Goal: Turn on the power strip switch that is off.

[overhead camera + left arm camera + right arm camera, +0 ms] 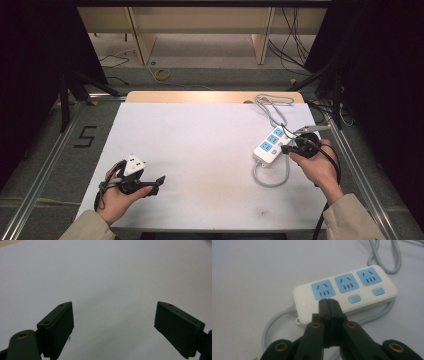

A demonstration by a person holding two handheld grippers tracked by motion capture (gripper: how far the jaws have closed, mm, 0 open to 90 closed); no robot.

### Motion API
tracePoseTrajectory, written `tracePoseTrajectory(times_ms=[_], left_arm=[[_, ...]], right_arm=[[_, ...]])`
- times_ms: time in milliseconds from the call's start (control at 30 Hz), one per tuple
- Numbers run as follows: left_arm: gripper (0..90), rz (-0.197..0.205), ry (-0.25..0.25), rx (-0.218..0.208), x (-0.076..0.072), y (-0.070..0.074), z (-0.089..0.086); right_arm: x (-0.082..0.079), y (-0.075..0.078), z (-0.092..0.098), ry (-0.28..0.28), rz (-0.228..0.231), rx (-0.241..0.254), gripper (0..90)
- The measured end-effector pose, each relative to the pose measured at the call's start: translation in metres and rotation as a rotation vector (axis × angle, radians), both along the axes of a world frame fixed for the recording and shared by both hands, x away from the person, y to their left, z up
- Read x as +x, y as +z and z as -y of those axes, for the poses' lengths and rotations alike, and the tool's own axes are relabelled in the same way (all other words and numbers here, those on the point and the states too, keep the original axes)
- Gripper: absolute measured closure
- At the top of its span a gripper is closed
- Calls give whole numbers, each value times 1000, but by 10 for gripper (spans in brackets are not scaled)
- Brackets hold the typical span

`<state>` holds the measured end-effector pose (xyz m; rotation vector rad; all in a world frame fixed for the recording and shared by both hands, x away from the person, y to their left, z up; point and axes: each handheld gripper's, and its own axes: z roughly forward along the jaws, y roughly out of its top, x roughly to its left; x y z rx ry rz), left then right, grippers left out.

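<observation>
Power strip [268, 145] lies near the bench's [200, 145] right edge, white with three blue sockets, its grey cord [270, 106] looping toward the far edge and curling under its near end. My right tongs [329, 301] are closed with nothing between them, tips at the strip's near socket; I can't tell whether they touch it. In the right gripper view the cord runs out of frame at the top. My left tongs [113, 322] stand wide open over bare white surface at the near left, with plenty of open room between the two hands.
</observation>
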<state>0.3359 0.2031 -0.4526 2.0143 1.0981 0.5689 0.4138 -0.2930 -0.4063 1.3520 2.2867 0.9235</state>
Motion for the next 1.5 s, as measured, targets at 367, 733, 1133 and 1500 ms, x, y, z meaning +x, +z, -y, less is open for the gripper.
tracePoseTrajectory(times_ms=[367, 733, 1133, 1500], left_arm=[[155, -3, 0, -2, 0, 0, 1], [156, -7, -1, -1, 0, -1, 1], [157, -13, -7, 5, 0, -2, 1], [157, -11, -10, 8, 0, -2, 2]], right_arm=[[6, 0, -4, -3, -19, -24, 900], [12, 2, -6, -2, -30, -44, 900], [21, 3, -10, -3, -49, -47, 900], [27, 2, -11, -6, -61, -47, 900]])
